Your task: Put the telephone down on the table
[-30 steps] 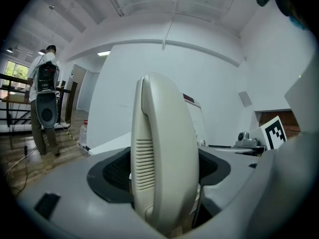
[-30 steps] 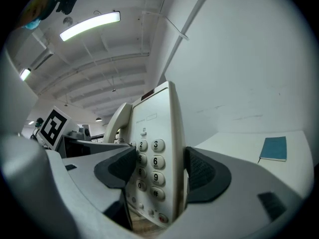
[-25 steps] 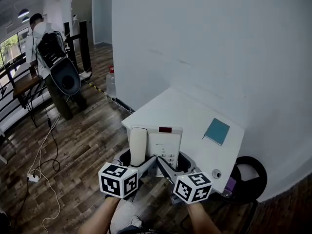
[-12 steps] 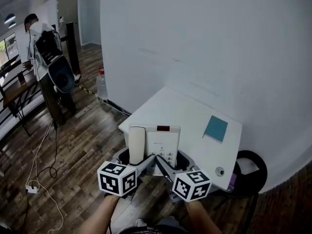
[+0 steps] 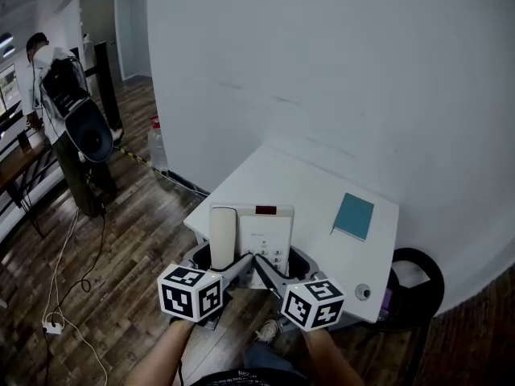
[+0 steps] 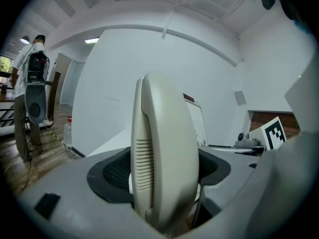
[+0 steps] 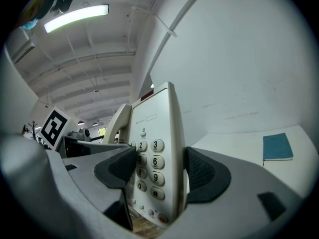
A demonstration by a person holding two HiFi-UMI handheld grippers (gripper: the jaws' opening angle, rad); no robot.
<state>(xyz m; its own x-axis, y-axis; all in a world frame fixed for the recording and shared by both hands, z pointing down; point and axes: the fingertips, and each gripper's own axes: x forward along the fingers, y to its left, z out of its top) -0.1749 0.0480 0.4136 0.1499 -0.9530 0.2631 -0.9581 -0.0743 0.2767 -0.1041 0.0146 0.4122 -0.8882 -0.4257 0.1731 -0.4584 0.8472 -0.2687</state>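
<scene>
We hold the phone with both tools at the near left edge of the tabletop. Its long axis runs straight away from us, across that edge and toward the wall behind the tabletop. Its far end, marked by a small dark red window, lies over the tabletop. Its near end sticks out past the edge, and the right gripper view shows wood floor beneath it. We cannot tell whether its underside touches the tabletop. The keypad face is turned up toward us. It is a cream desk phone. The handset, a long rounded bar with a slotted grille on its flank, sits in its cradle along the left side. The right half carries round white keys in columns, with 2, 3, 6, 9 and # readable, and a small red button at the near end. The left tool has its jaws closed on the handset side, black ribbed pads close against the handset on either side. The right tool is closed on the keypad side, one pad lying over the left key column and the other against the body's right edge. A teal notebook lies flat on the tabletop's right part, and a small round thing sits at its near right corner.
</scene>
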